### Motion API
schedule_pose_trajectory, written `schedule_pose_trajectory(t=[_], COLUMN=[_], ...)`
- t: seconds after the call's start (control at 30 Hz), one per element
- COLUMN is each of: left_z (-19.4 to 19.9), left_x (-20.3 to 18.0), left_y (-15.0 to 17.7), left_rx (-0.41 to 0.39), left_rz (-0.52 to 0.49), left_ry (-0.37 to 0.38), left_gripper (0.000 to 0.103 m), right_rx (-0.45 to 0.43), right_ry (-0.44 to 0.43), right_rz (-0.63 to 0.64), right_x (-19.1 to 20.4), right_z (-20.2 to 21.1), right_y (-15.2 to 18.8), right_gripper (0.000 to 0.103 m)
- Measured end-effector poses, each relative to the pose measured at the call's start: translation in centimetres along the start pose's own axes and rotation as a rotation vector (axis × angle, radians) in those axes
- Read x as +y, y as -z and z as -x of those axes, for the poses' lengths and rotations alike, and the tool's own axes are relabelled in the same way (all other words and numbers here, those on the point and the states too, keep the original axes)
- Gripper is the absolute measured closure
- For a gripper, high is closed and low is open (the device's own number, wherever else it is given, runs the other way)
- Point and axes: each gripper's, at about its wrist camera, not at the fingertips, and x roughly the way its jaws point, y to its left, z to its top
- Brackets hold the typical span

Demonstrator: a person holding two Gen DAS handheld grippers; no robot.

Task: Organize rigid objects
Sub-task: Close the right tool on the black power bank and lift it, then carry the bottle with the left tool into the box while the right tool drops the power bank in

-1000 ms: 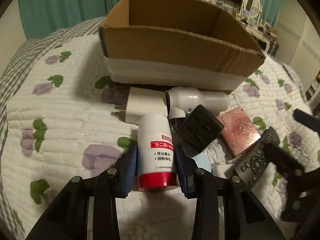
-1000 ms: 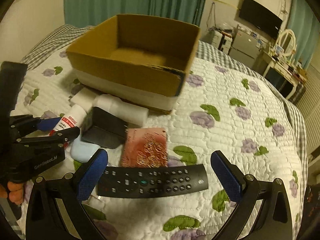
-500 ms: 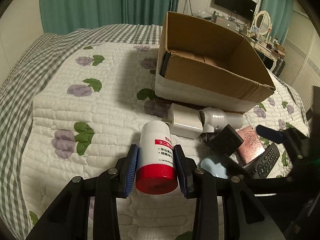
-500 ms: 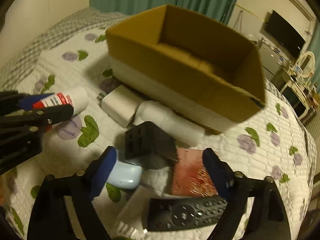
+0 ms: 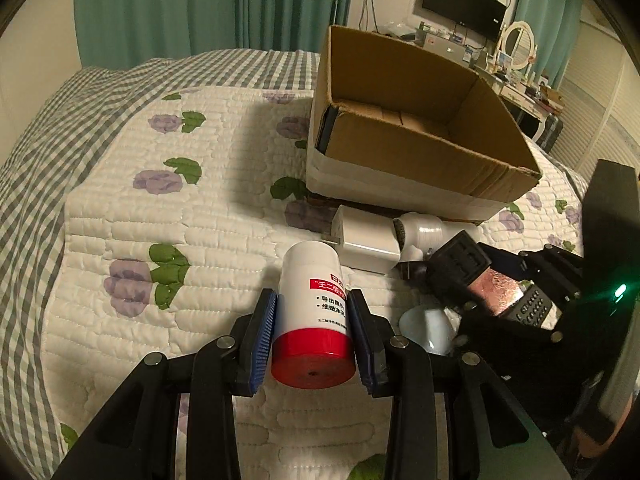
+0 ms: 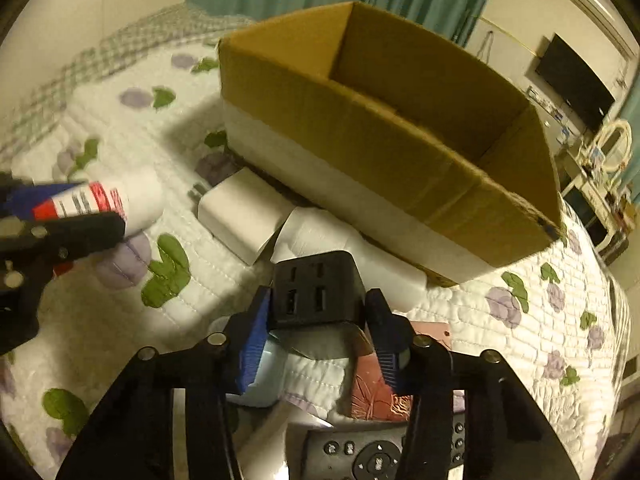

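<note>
Your right gripper [image 6: 316, 330] has closed in around the black adapter [image 6: 318, 290], jaws clamping it, your left gripper [image 5: 312, 334] grasping the red-capped bottle [image 5: 312, 312], cardboard box [image 5: 416, 152] beyond.

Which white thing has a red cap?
The white bottle held in the left gripper. It has a red cap and red label. The white plug and white tube are plain white.

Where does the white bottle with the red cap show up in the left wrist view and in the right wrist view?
Left wrist view: white bottle with the red cap at bottom centre, clamped in the left gripper.
Right wrist view: same bottle at far left edge, blurred.
Shared landmark: the open brown cardboard box behind it.
</note>
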Motion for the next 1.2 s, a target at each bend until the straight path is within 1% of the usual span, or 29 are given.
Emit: schedule_pose_trajectory(t=[0.17, 0.3, 0.43, 0.6, 0.77, 0.9, 1.0, 1.1, 1.2], left_z=[1.9, 3.3, 4.8, 6.9, 8.5, 7.7, 6.3, 4.3, 1.8], left_x=[-0.6, -1.1, -1.8, -2.7, -3.8, -4.9, -5.5, -6.2, -6.9], left_y=[-0.5, -0.9, -2.0, -4.9, -8.8, -11.7, -13.6, -15.2, -16.4], left_rx=[-0.035, -0.057, -0.083, -0.143, -0.221, -0.254, -0.254, -0.260, -0.242], left_rz=[-0.013, -0.024, -0.033, -0.038, -0.058, -0.076, -0.084, -0.098, -0.119], left_ry=[0.011, 0.015, 0.023, -0.006, -0.018, -0.024, -0.009, -0.012, -0.022], left_gripper=[0.066, 0.066, 0.066, 0.066, 0.066, 0.066, 0.066, 0.066, 0.066], right_rx=[-0.030, -0.063, -0.112, -0.176, -0.244, -0.281, -0.308, -0.322, -0.324], right_ry=[-0.030, -0.039, -0.050, -0.039, -0.021, -0.020, -0.027, -0.036, -0.034], right_rz=[-0.078, -0.105, -0.118, -0.111, -0.100, -0.113, -0.114, -0.143, -0.168], right_x=[-1.8, -2.6, -3.5, -4.2, -6.2, -8.1, -9.4, -11.1, -12.8], right_z=[2.2, 4.6, 7.5, 10.8, 13.1, 13.2, 12.7, 11.5, 9.6], right_y=[-0.3, -0.6, -1.7, -3.1, -5.8, -7.9, -9.5, -10.9, -12.2], right_gripper=[0.061, 0.061, 0.061, 0.061, 0.061, 0.061, 0.062, 0.062, 0.062])
